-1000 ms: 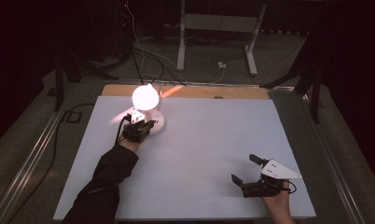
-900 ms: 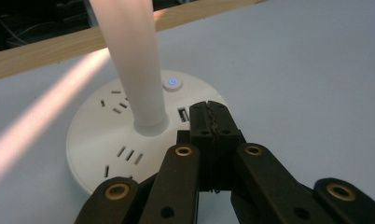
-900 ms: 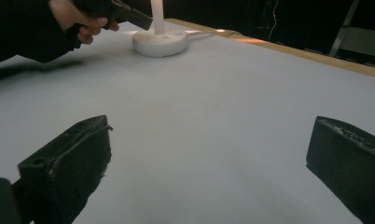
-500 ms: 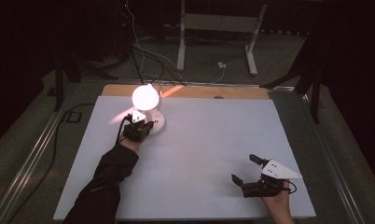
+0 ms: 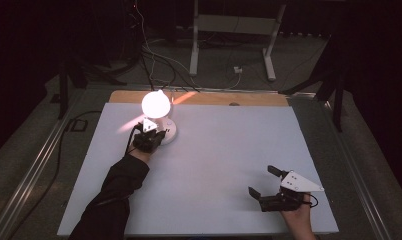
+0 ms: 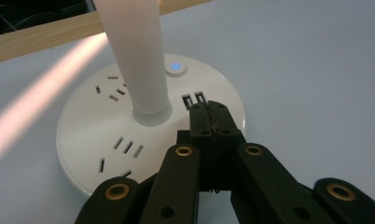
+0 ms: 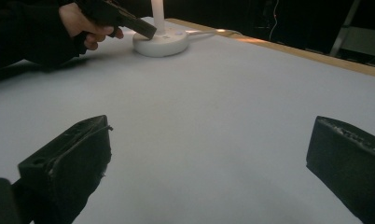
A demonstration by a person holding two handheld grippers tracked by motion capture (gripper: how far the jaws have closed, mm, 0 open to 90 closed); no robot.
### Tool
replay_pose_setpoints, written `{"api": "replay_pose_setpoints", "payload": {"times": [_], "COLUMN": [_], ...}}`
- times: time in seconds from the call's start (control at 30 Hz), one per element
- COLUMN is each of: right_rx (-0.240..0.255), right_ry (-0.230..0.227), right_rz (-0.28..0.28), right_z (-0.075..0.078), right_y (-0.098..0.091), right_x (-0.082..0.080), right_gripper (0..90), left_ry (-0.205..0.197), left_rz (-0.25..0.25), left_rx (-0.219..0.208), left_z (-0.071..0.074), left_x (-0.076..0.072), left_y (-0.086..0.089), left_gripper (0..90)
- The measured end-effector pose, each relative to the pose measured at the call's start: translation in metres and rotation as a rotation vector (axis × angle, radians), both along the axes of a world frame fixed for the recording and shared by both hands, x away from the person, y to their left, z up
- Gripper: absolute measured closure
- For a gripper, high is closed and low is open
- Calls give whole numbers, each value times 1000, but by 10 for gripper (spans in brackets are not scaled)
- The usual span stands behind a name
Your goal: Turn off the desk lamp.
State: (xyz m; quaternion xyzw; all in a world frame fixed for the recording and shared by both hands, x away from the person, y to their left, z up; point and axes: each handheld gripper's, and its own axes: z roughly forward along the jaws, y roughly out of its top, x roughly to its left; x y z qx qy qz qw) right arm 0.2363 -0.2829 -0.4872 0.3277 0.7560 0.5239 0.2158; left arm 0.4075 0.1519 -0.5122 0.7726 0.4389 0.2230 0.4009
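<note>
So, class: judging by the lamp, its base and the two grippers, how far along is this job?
Looks done: the lamp glows and its button shows blue. In hand: the left gripper, jaws shut, sits over the lamp base beside the button. Left: probably drawing that hand away; the right gripper rests open, far off.

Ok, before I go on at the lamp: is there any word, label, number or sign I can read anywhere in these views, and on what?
No readable text in any view.
Round white lamp base: no words or numbers; a small button glowing blue carries a mark too small to read.
Shut black left gripper, resting on the base: no label.
Open black right gripper, with its grey three-cornered plate: no print visible.
</note>
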Motion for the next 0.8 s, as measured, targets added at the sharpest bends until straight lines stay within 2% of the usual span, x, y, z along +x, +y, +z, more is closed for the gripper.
{"api": "replay_pose_setpoints", "payload": {"times": [0.07, 0.13, 0.3, 0.33, 0.43, 0.7, 0.8], "right_rx": [-2, -3, -6, -5, -5, -3, -3], "right_ry": [0, -3, -2, -2, -3, -4, -2], "right_rz": [0, 1, 3, 3, 3, 3, 3], "right_z": [0, 0, 0, 0, 0, 0, 0], "right_y": [0, 0, 1, 1, 1, 1, 1], "right_x": [0, 0, 0, 0, 0, 0, 0], "right_gripper": [0, 0, 0, 0, 0, 0, 0], "left_ry": [0, 9, 4, 13, -5, -21, -18], "left_rz": [-2, -17, -18, -9, -7, -1, -3], "left_rx": [-5, 11, 14, 4, 20, -14, -8], "left_z": [-1, 1, 1, 2, 4, 8, 7], "left_x": [0, 1, 0, 1, 0, 0, 0], "left_y": [1, 1, 1, 1, -1, 1, 1], "left_gripper": [900, 900, 900, 900, 900, 900, 900]}}
